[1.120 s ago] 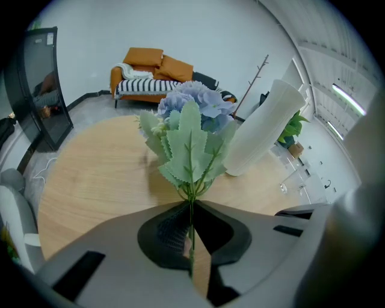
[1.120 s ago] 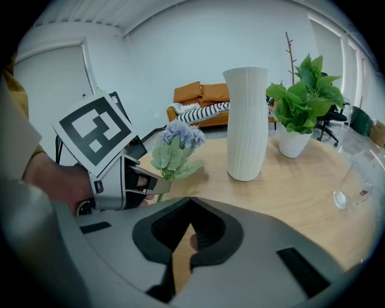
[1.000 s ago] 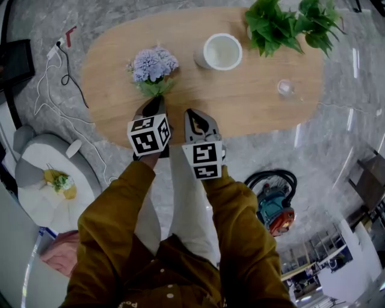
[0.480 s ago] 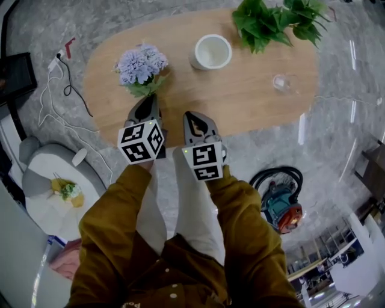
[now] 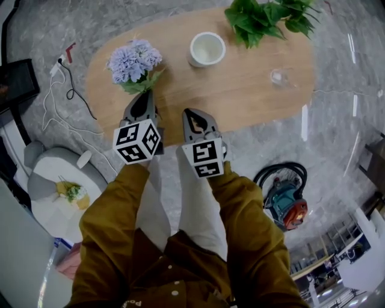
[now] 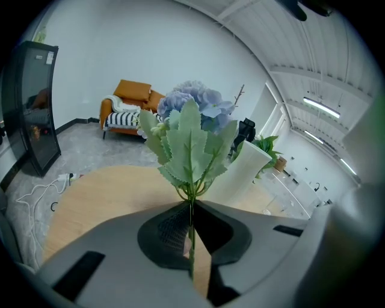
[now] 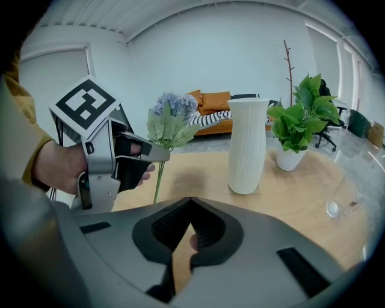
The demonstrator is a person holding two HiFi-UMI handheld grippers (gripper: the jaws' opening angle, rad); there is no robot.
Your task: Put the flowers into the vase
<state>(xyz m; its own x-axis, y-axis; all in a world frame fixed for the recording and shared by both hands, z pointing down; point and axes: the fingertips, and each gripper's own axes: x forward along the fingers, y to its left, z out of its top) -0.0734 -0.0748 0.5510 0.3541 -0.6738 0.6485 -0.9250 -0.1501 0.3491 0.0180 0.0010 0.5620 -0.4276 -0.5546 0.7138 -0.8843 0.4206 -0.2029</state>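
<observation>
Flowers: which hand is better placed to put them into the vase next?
Left. The left tongs are shut on the stem of the flowers, holding them upright, with the vase ahead. The right tongs are shut and empty.

Oval wooden table [image 5: 240, 99] on grey stone floor [image 5: 337, 126] | white ribbed vase [image 5: 207, 49] upright, mid-table toward far edge | potted green plant [image 5: 264, 17] right of vase, far edge | clear glass [image 5: 278, 77] near plant, apart from vase

We see the plant [image 5: 260, 18] cut off at the far edge; in the left gripper view, leaves of the flowers [image 6: 189, 141] hide part of the vase [image 6: 252, 163].
</observation>
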